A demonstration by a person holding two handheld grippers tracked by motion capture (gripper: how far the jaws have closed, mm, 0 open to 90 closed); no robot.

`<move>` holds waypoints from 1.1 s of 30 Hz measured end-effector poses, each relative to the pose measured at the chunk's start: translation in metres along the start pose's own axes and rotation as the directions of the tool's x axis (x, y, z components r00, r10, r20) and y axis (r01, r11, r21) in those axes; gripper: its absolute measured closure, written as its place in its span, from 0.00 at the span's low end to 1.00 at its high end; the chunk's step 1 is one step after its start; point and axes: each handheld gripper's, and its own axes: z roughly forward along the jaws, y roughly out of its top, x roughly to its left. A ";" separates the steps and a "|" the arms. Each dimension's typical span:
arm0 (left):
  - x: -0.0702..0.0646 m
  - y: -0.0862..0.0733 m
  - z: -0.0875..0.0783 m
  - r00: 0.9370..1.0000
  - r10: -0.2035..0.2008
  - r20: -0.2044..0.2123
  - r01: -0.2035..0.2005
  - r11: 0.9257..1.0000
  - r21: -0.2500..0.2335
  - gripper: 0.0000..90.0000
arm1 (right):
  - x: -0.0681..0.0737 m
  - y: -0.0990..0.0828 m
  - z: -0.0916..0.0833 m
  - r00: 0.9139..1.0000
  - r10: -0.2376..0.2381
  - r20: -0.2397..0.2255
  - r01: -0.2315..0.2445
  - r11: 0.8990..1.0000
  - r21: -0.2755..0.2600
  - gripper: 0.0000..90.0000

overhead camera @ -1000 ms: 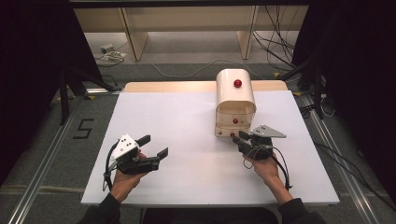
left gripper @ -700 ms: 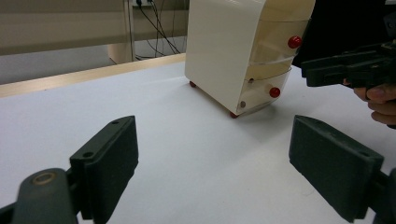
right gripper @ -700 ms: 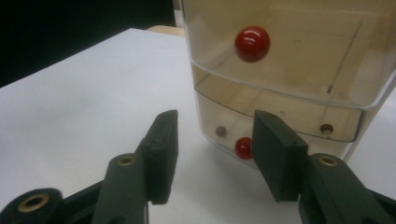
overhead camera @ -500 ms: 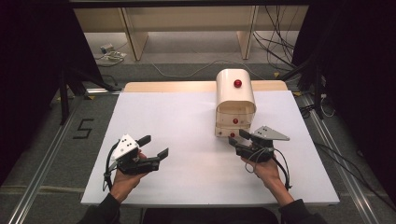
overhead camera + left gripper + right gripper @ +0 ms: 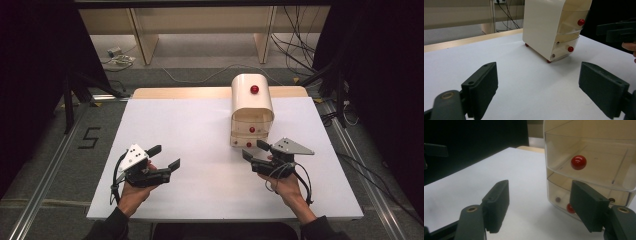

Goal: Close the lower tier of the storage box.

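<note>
Since a second ago only the right gripper [image 5: 255, 150] has been shifting, backing a little away from the front of the cream drawer cabinet [image 5: 252, 107] toward the person, while the left one has been staying put. Going left to right, the left gripper [image 5: 165, 156] is hovering over the white table [image 5: 200, 130] near its left front, jaws spread wide around nothing. The cabinet is standing right of centre near the far edge with its clear, red-knobbed drawers [image 5: 584, 167] closed, and the right gripper is sitting just before it, jaws spread, empty.
</note>
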 end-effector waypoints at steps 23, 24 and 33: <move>0.000 0.000 0.000 1.000 0.001 0.005 -0.001 1.000 0.004 0.17 | 0.002 -0.003 -0.019 1.000 -0.010 -0.012 0.010 0.999 -0.042 0.29; 0.000 0.000 0.000 1.000 -0.002 0.005 0.002 1.000 0.002 0.17 | 0.001 -0.004 -0.019 1.000 -0.013 -0.014 0.013 0.999 -0.045 0.28; 0.000 0.000 0.000 1.000 0.000 0.012 0.000 1.000 0.008 0.17 | 0.004 -0.006 -0.024 1.000 -0.027 -0.009 0.026 0.999 -0.037 0.25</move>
